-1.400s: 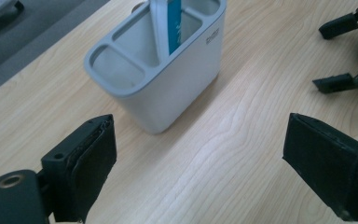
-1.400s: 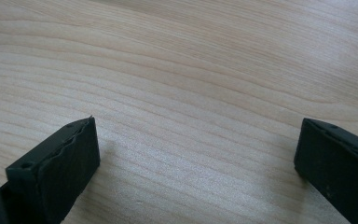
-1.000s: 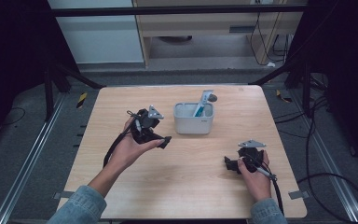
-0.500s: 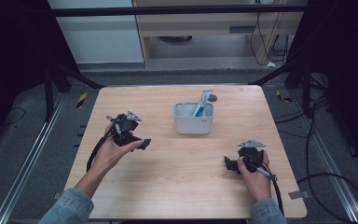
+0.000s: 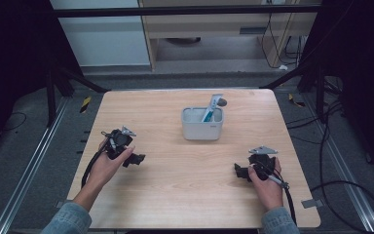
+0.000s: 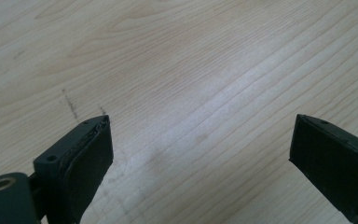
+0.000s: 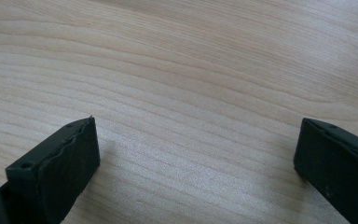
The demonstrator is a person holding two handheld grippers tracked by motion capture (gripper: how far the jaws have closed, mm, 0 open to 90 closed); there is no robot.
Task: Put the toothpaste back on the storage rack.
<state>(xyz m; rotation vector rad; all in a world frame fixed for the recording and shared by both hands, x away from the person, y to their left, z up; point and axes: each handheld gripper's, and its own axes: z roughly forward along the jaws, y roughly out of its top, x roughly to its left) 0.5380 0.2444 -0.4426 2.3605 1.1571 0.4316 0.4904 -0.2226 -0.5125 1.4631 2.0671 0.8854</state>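
From where I stand, the pale wooden surface [image 5: 175,185] carries a white rectangular bin [image 5: 202,123] near its far middle, with a tube [image 5: 210,110] leaning out of it, cap end up. The left tool [image 5: 135,159] sits low at the surface's left side, well apart from the bin, its jaws spread wide with only bare wood grain between them. The right tool [image 5: 240,171] rests near the right front edge, jaws likewise spread and holding nothing. Cables trail from both tools toward the person's sleeves.
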